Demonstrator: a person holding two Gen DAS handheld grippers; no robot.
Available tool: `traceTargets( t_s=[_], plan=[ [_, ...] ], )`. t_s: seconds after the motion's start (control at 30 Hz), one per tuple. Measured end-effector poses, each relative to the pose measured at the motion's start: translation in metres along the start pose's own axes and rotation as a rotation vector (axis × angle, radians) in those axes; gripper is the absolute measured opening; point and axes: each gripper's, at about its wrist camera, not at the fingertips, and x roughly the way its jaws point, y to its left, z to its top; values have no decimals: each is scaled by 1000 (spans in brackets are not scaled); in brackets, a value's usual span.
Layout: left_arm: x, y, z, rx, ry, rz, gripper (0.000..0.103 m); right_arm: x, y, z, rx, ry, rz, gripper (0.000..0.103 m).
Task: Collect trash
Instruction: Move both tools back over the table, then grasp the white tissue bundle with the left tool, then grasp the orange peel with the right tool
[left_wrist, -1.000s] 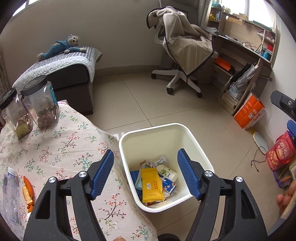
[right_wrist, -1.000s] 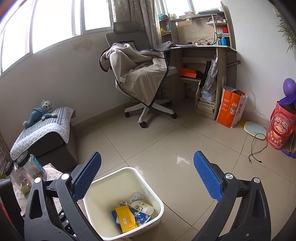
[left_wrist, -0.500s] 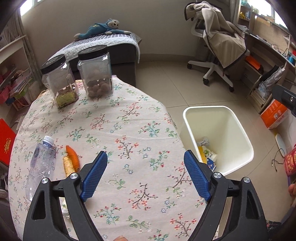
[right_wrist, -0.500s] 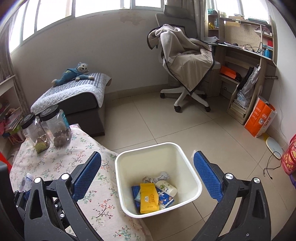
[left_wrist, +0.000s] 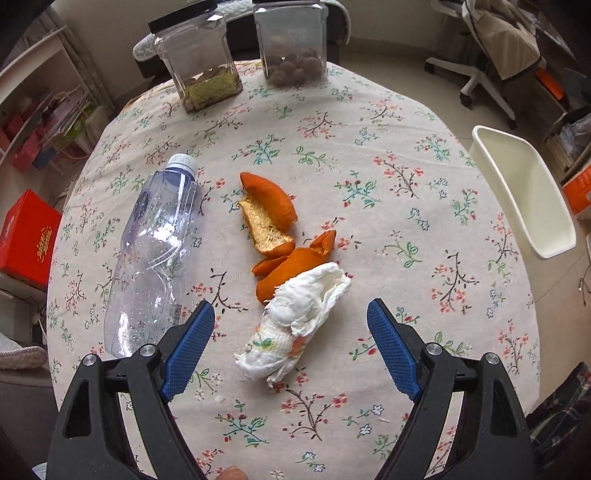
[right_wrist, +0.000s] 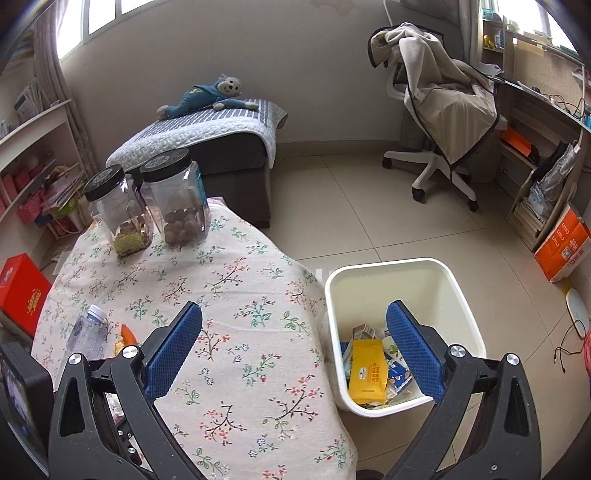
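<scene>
The round table (left_wrist: 388, 192), draped in a soft cream cloth printed with small flowers, is the anchor here. Off its right edge stands the bin (right_wrist: 458, 291), a smooth white plastic tub with rounded corners, already holding a yellow packet (right_wrist: 367, 373) and other wrappers. At the table's far side sit two clear square jars (left_wrist: 207, 62) with black lids, plainly not trash.

On the cloth near the table's middle lies a crumpled clear water bottle (left_wrist: 155, 251), capped, on its side. Just right of it lie the curled orange peels (left_wrist: 273, 218), glossy outside, pale and pithy inside. Touching the nearest peel, closer to the table's near edge, is a wadded white tissue (left_wrist: 295, 321), limp and stained.

The left gripper (left_wrist: 291, 350) hangs over that tissue with its blue ribbed pads spread wide on either side, empty; its jaws have just been opening. The right gripper (right_wrist: 295, 350) is likewise spread and empty, over the table's edge by the bin.

To my eye the tissue is the next pick. It is soft and will squash, so the left gripper should drop squarely over the thick middle and close fully, keeping clear of the peel so it isn't dragged along.
</scene>
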Motion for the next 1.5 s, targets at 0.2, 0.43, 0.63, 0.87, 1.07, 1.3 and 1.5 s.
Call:
traceTargets(
  t_s=[0.2,0.43,0.63,0.87,1.07,1.3,1.5],
  plan=[
    [12,3,-16,82,5,-46,49,21,31,-7,-35,73,39,96],
    [-7,18,-22,70,-56,-152,36,48,49,-16,53,218,151,96],
    [-60,70,-17,-55,-190,-123,36,61,80,-30,73,311,221,96],
    [-85,152,-20,-321,-274,-65,36,74,140,-67,5,439,273,87],
    [-82,164,-28,-365,-260,-71,37,93,158,-84,72,495,302,59],
    [-74,177,-38,-372,-238,-61,37,99,172,-93,6,490,300,30],
    [-73,189,-40,-429,-249,-68,37,80,175,-79,-44,434,358,13]
  ],
)
